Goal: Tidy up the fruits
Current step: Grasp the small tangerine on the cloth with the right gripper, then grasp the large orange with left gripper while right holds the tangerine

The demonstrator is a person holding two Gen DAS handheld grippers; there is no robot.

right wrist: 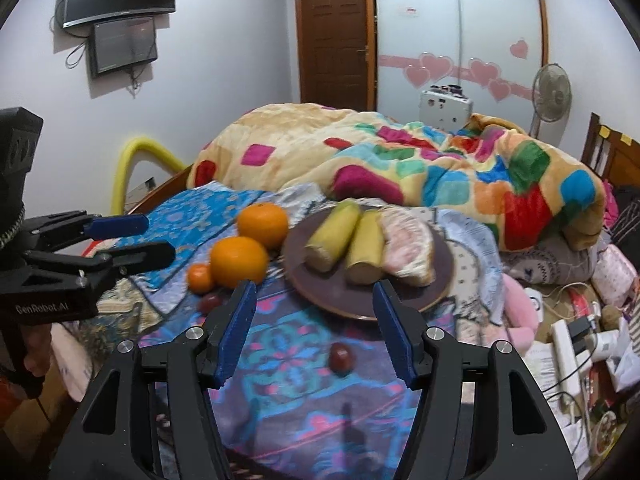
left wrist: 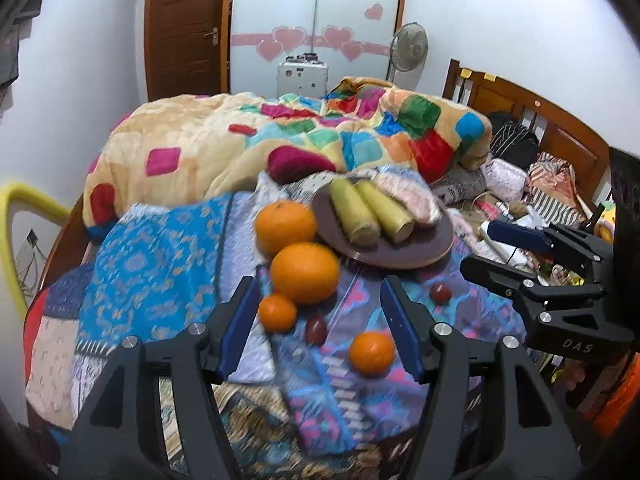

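Observation:
A brown plate (left wrist: 400, 256) (right wrist: 320, 296) on the patterned bedspread holds two yellow-green corn pieces (left wrist: 372, 212) (right wrist: 348, 240) and a pale pink peeled fruit (right wrist: 408, 244). Left of it lie two large oranges (left wrist: 305, 278) (right wrist: 239, 261), one behind the other (left wrist: 285, 226) (right wrist: 263, 225), and a small orange (left wrist: 277, 312) (right wrist: 200, 278). Another small orange (left wrist: 371, 352) and two small dark red fruits (left wrist: 316, 330) (left wrist: 440, 293) (right wrist: 341, 357) lie nearer. My left gripper (left wrist: 320, 328) (right wrist: 140, 240) is open and empty above the small fruits. My right gripper (right wrist: 314, 328) (left wrist: 492, 248) is open and empty before the plate.
A bulky colourful quilt (left wrist: 280, 140) is heaped behind the plate. Clutter of cables, boxes and clothes (right wrist: 580, 320) fills the bed's right side by the wooden headboard (left wrist: 540, 120). A yellow tube (left wrist: 16, 216) stands at the left edge.

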